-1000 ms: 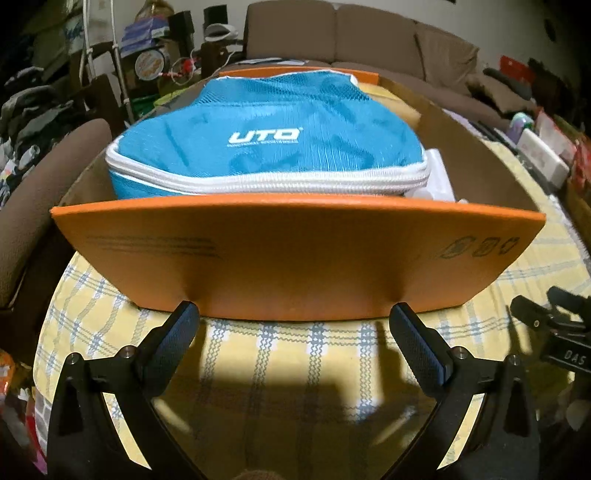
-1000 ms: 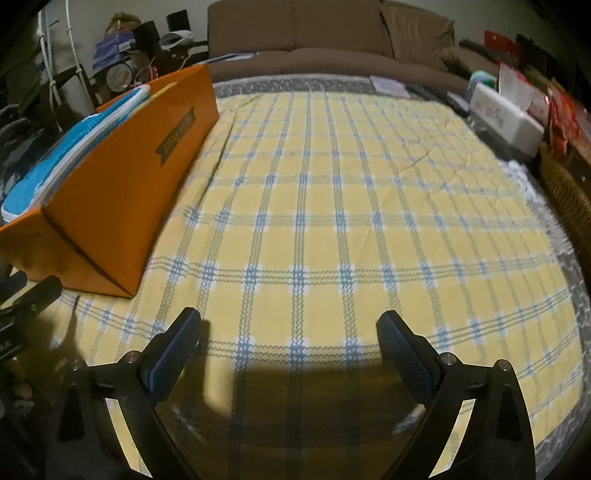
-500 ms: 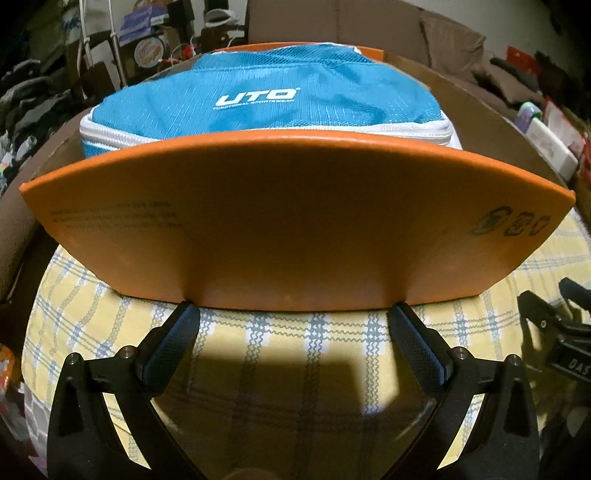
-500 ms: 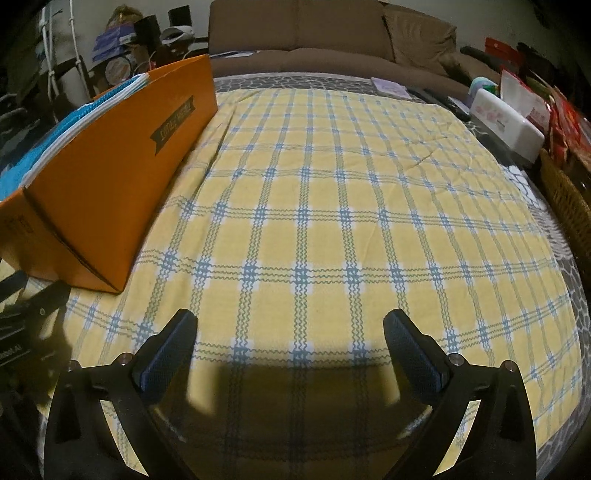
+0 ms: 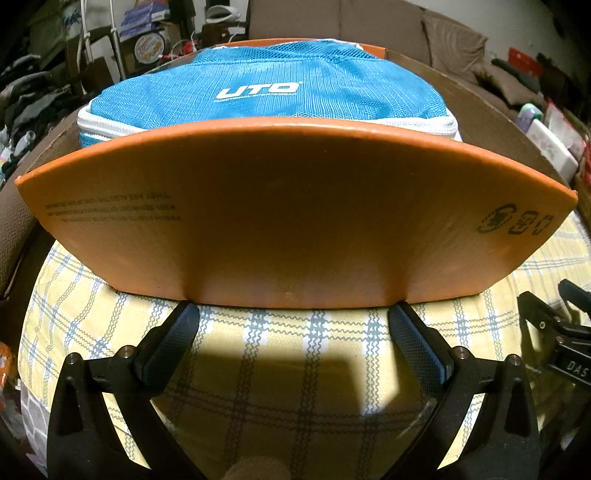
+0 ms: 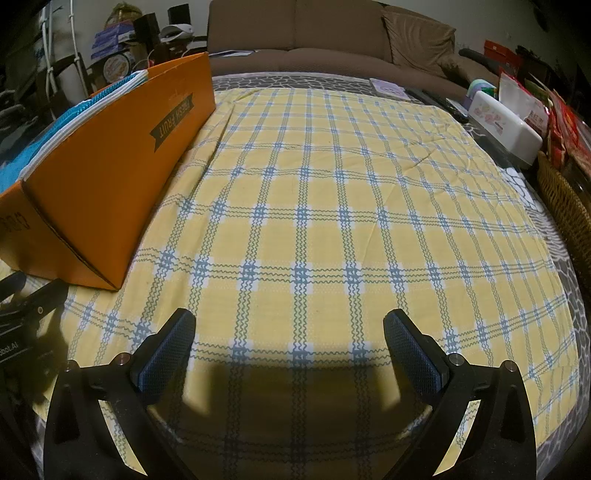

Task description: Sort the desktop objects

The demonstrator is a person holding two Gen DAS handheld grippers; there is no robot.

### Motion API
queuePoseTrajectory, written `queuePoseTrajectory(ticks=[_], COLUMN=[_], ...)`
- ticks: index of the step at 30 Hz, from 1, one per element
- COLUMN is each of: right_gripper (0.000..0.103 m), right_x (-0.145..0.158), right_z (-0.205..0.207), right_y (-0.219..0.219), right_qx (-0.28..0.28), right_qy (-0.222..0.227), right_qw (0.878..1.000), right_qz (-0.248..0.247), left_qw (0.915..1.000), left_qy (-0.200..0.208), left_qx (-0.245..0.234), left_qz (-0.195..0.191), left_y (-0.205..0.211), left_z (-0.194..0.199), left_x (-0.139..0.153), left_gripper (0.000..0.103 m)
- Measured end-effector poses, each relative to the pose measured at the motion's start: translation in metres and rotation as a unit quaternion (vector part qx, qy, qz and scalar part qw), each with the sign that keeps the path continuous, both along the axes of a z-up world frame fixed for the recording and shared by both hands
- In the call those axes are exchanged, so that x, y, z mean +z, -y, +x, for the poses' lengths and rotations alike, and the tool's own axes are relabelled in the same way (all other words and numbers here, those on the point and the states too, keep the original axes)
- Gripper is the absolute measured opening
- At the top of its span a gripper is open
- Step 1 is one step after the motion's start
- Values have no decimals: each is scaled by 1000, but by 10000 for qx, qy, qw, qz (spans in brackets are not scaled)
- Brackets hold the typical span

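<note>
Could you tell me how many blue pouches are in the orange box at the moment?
1: the blue pouch lies on top inside the orange box, filling most of it. More could be hidden beneath it or behind the box wall.

Each gripper, left gripper (image 5: 294, 325) and right gripper (image 6: 289, 328), had black angular finger arms with silver screws (image 5: 124, 350), and dark textured pads (image 6: 413, 350) edged in blue along lower frame.

— What's on the table?
— One orange cardboard box (image 5: 295, 221), one blue zip pouch (image 5: 266, 92) inside it, one yellow checked tablecloth (image 6: 332, 221).
— And at the far side?
— One white tissue box (image 6: 506, 122), one wicker basket (image 6: 565, 199), one brown sofa (image 6: 332, 33).
</note>
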State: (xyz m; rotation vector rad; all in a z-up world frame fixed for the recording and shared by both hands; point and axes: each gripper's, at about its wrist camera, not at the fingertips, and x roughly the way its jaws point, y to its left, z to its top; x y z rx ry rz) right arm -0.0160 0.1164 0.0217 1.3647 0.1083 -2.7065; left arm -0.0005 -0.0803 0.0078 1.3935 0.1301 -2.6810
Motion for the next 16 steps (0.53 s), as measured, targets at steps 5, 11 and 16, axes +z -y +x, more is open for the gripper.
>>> queuePoseTrajectory(ticks=[5, 11, 16], right_gripper=[103, 103, 103], right_x=[0, 0, 0], right_z=[0, 0, 0], right_y=[1, 1, 1], right_qx=[0, 0, 0], right_qy=[1, 2, 1], right_qw=[10000, 10000, 10000], right_qz=[4, 3, 3], left_qw=[10000, 10000, 10000], left_qy=[-3, -7, -8], left_qx=[0, -7, -30], left_qz=[1, 5, -11], left_y=[0, 1, 1], left_z=[0, 0, -1], left_x=[0, 0, 1], left_gripper=[103, 103, 103])
